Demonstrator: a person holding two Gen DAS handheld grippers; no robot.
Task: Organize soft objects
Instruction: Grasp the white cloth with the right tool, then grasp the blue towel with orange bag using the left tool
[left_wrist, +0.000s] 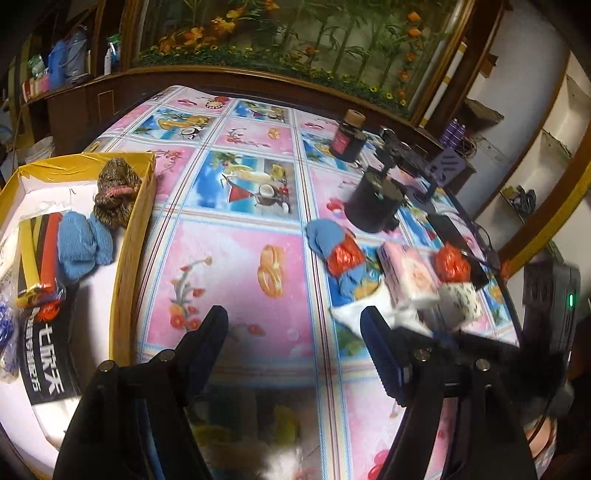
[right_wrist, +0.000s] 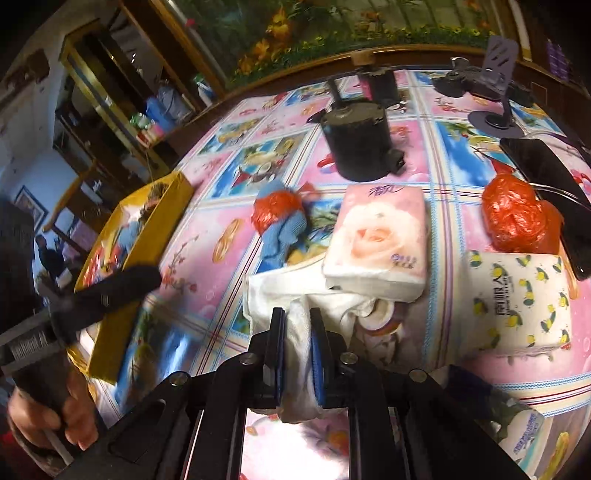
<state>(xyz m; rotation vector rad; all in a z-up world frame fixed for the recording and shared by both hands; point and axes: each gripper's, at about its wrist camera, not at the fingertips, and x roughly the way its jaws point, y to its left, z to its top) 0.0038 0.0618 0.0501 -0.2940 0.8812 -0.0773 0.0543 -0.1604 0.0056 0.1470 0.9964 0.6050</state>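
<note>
My right gripper (right_wrist: 297, 317) is shut on a white cloth (right_wrist: 301, 354) whose far part lies on the table under a pink tissue pack (right_wrist: 376, 236). My left gripper (left_wrist: 293, 314) is open and empty above the flowered tablecloth, to the right of the yellow box (left_wrist: 136, 236). It also shows in the right wrist view (right_wrist: 110, 288). In the box lie a blue sock (left_wrist: 83, 247) and a brown knit item (left_wrist: 116, 194). On the table lie a blue sock with a red bag (right_wrist: 282, 218), a red plastic bag (right_wrist: 517, 214) and a lemon-print tissue pack (right_wrist: 517, 302).
A black cylindrical pot (right_wrist: 354, 144) stands mid-table, with a phone stand (right_wrist: 495, 66) and a phone (right_wrist: 546, 184) at the right. A dark bottle (left_wrist: 349, 136) stands at the far edge. A wooden cabinet runs behind the table.
</note>
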